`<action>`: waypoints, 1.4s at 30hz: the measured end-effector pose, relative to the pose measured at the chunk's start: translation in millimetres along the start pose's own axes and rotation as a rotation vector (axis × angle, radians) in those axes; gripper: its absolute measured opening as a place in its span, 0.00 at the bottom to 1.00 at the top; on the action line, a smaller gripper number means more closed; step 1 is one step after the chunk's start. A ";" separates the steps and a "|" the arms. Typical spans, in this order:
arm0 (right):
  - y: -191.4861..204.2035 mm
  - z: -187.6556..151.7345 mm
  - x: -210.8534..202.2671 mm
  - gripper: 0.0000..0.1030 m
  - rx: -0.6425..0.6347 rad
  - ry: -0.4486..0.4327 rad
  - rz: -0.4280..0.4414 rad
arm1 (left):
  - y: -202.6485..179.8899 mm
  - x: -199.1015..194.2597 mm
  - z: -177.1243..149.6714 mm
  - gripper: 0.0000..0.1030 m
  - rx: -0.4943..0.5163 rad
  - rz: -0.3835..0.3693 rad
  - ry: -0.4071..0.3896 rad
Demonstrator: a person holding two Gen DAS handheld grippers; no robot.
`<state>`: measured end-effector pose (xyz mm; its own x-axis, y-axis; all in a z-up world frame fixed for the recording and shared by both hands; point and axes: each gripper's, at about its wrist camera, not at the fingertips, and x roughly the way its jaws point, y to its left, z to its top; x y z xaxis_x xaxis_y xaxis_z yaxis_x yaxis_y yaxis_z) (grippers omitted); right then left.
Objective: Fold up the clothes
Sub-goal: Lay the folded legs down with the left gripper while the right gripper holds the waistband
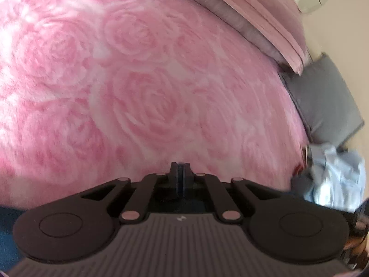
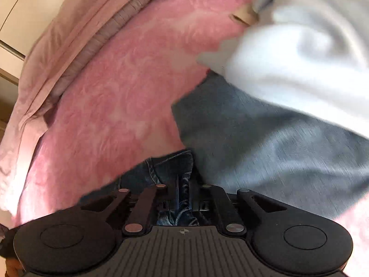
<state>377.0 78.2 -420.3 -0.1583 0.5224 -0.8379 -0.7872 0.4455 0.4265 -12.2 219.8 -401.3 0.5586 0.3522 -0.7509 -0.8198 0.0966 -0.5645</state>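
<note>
Pinching jeans (image 2: 182,177): R hand-held gripper (image 2: 183,184) | L hand-held gripper (image 1: 181,175) clenched, empty, blanket (image 1: 138,80) only

Motion-blurred white garment (image 2: 288,69) runs off the right edge.

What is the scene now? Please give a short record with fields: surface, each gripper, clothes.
surface: pink rose-print blanket
left gripper: shut, holding nothing, over the blanket
right gripper: shut on blue jeans
other clothes: grey garment with a white garment on it, beside the jeans
background: pink pillows
</note>
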 end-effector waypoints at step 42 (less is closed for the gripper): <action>14.7 -151.9 -102.2 0.06 0.317 -0.309 -0.062 | 173.5 -220.2 -90.7 0.27 -0.129 0.200 -0.134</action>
<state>291.1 -79.1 -380.2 0.1072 0.6587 -0.7448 -0.5602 0.6589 0.5021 -266.0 74.6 -364.9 0.3583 0.4733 -0.8047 -0.8844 -0.1039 -0.4550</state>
